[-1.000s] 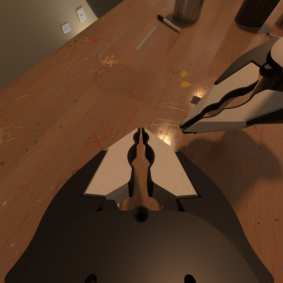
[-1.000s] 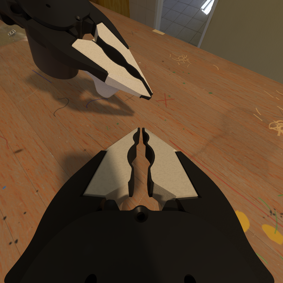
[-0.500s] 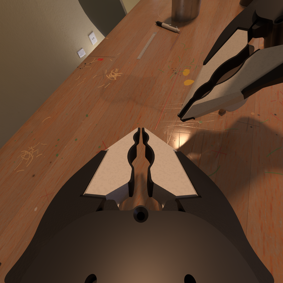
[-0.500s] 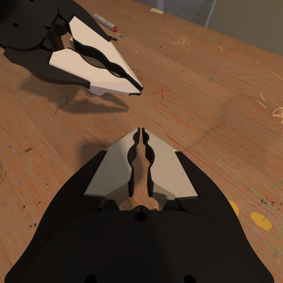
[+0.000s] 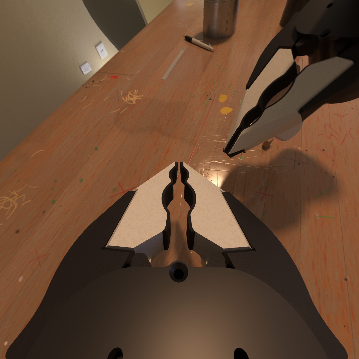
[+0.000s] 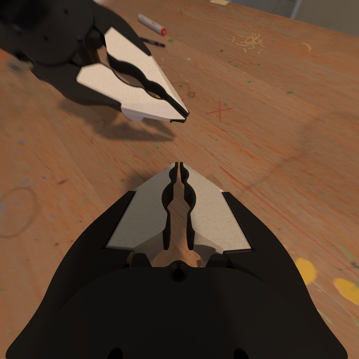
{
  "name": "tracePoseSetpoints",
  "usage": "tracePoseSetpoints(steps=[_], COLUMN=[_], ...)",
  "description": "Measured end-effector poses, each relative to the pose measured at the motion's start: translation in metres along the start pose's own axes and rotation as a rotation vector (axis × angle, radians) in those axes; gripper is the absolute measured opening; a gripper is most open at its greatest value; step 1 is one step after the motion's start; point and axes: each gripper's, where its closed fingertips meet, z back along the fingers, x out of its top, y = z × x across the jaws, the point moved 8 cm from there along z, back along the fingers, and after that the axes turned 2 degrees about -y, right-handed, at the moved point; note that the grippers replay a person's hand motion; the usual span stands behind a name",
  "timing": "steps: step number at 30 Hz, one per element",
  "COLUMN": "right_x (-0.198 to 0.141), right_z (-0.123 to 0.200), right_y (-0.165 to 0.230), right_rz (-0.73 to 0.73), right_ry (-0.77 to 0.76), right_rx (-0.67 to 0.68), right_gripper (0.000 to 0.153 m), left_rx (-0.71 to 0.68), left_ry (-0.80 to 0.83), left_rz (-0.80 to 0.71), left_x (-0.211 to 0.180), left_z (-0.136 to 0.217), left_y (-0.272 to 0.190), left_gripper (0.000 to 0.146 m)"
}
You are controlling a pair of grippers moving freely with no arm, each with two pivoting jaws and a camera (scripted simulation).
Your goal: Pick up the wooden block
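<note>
A small wooden block stands on the wooden table. It is mostly hidden behind the right gripper's finger, and only a tan corner shows. My left gripper is shut and empty, above the table, to the left of the block. My right gripper hangs at the right of the left wrist view, shut and empty, its tips just left of the block. In the right wrist view the right gripper is shut over bare table. The left gripper shows at upper left, shut. The block does not show there.
A metal can, a pen and a steel ruler lie at the far end. The table edge runs along the left by a wall with sockets. A red-capped marker and a thin black pen lie beyond the left gripper.
Both grippers stayed shut. The right gripper swung up and to the right in the left wrist view, and the block came into sight beneath it. The right wrist view tilted down toward the table.
</note>
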Motion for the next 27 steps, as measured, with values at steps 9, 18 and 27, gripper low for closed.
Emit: tracePoseSetpoints(steps=[9,18,27], right_x=[-0.016,-0.056,-0.097], right_z=[0.007,0.076,0.056], right_y=[-0.024,-0.024,-0.023], right_rz=[-0.128,0.207,0.207], right_ry=[0.05,0.089,0.169], right_rx=[0.051,-0.166,-0.005], right_gripper=[0.0,0.007,0.019], left_rx=[0.031,-0.025,-0.13], left_ry=[-0.013,0.001,-0.03], left_rz=[-0.052,-0.048,-0.022], left_x=[-0.001,-0.011,-0.008], left_z=[0.0,-0.004,-0.005], left_y=[0.0,-0.007,-0.022], left_gripper=[0.002,0.002,0.002])
